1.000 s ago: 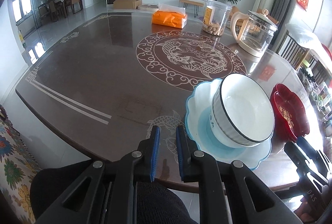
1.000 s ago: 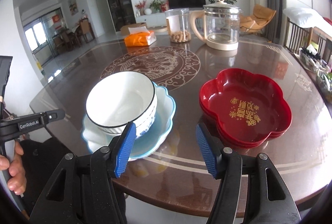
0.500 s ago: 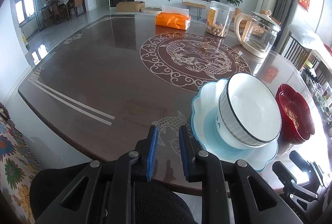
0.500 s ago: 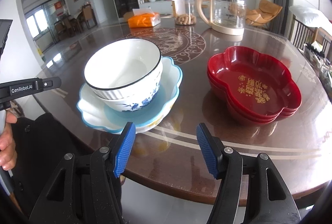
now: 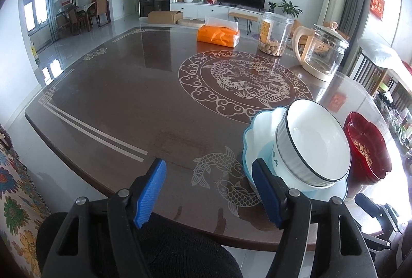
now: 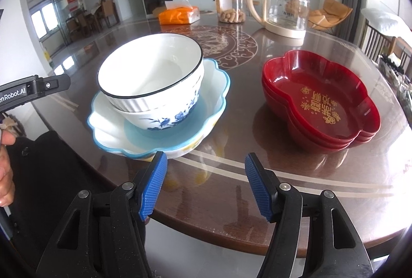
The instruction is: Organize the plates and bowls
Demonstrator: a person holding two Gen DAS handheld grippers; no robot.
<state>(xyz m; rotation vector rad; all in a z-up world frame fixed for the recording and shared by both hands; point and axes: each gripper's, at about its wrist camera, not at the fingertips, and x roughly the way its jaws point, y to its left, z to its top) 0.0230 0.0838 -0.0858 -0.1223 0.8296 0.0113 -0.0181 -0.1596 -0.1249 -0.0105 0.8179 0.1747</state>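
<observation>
Here's the big dark table (image 5: 123, 108), glossy, with a pale fish medallion at its centre. Near the front edge sits the blue scalloped plate (image 6: 216, 87), and right in it two nested white bowls (image 6: 152, 77), the upper one black-rimmed, the lower one painted with blue flowers, both leaning a little. Beside the plate, toward the table's right side and not touching it, a stack of red flower-shaped dishes (image 6: 324, 102) with gold lettering. Along the far edge: a glass kettle (image 6: 285, 7) with a cream handle, a clear jar (image 6: 230, 2) of snacks, an orange tissue pack (image 6: 179, 15).

Now the tools, both hovering at the front edge. The left tool (image 5: 208, 190) is spreading its jaws right now, nothing between them, the plate's rim just beyond its right pad. The right tool (image 6: 204, 186) stands wide open and empty, aimed at the gap between plate and red dishes.
</observation>
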